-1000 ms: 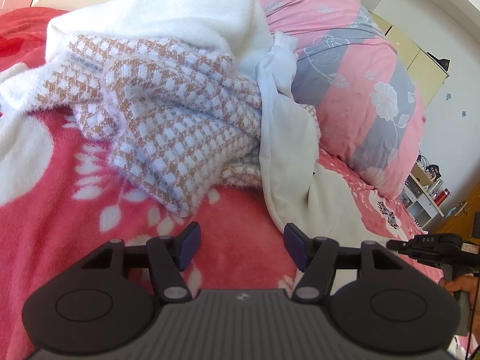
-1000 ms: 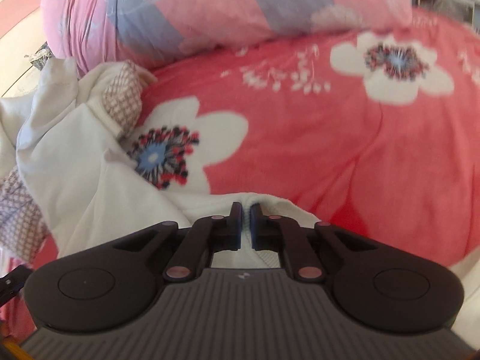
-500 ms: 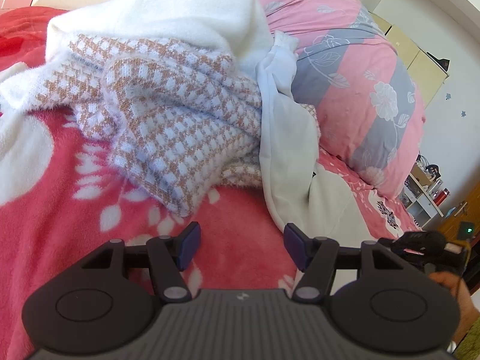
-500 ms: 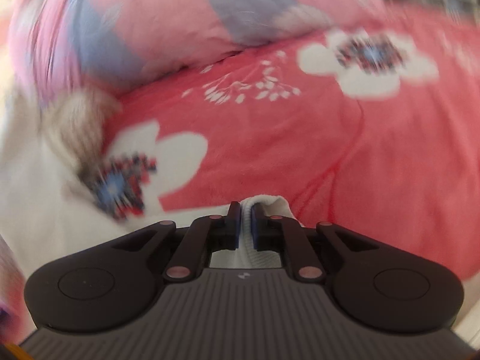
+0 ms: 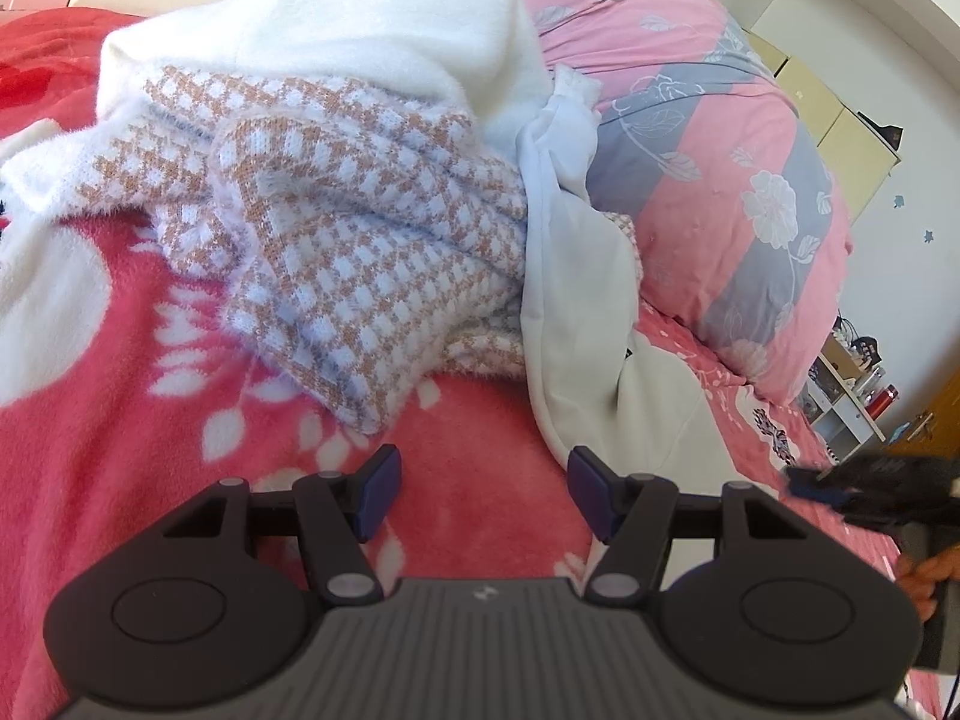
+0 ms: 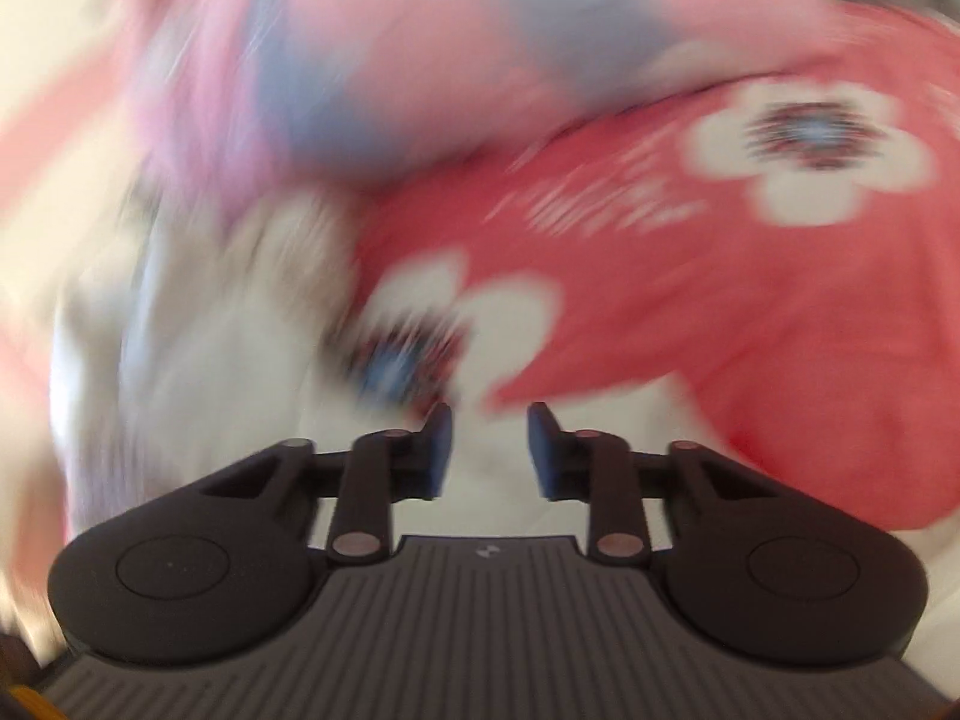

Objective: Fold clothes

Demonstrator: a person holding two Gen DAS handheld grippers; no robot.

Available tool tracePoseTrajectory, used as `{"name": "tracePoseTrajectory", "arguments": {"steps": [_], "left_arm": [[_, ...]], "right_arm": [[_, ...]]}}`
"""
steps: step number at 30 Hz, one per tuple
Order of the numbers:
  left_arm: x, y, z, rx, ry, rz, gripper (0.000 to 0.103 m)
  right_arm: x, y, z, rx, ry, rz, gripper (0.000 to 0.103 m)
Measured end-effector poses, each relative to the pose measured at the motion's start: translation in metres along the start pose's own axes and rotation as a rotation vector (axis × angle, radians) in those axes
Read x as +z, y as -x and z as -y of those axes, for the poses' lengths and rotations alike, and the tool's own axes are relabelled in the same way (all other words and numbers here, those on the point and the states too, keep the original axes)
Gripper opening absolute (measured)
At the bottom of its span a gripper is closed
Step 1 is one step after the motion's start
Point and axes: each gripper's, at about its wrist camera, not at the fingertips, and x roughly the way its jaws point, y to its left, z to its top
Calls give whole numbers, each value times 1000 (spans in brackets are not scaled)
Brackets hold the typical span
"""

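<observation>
My left gripper (image 5: 482, 489) hovers with jaws wide and empty over the red floral blanket (image 5: 120, 420). My right gripper (image 6: 489, 441), jaws parted, holds nothing; its view is blurred. The houndstooth sweater (image 5: 360, 252) and the white garment (image 5: 576, 324) lie bunched together, unfolded, so the folding remains.

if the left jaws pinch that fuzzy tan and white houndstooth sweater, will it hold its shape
Probably not: the fuzzy tan-and-white houndstooth knit sweater lies in soft bunched folds, so it should droop. Its thick pile suggests some bulk, likely light. The fuzzy surface should grip rather than slip.
</observation>
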Motion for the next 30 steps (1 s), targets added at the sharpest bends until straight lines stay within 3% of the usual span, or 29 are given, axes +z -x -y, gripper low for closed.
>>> {"name": "tracePoseTrajectory", "arguments": {"steps": [3, 4, 7, 11, 13, 17, 20, 22, 25, 30], "left_arm": [[0, 0, 1, 2, -7, 2, 63], [0, 0, 1, 2, -11, 2, 63], [0, 1, 1, 3, -17, 5, 63], [3, 7, 0, 5, -16, 29, 63], [6, 12, 0, 5, -12, 49, 63], [11, 24, -1, 4, -6, 90, 63], [15, 37, 2, 8, -13, 131, 63], [18, 51, 9, 29, -50, 160, 63], [20, 79, 31, 50, -138, 175, 65], [14, 132, 89, -64, -324, 140, 70]], "right_arm": [[-8, -40, -4, -95, 21, -122, 20], [-7, -52, 2, -115, -6, -125, 14], [6, -63, 20, -160, -76, 14, 13], [26, -34, 61, -338, -289, 124, 17], [25, 9, 73, -323, -359, 176, 18], [2, 119, 71, -287, -353, 237, 22], [-44, 208, 65, -310, -333, 247, 33], [-78, 264, 56, -351, -302, 253, 46], [-136, 335, 43, -436, -253, 255, 56], [-218, 410, 46, -527, -252, 251, 73]]}}
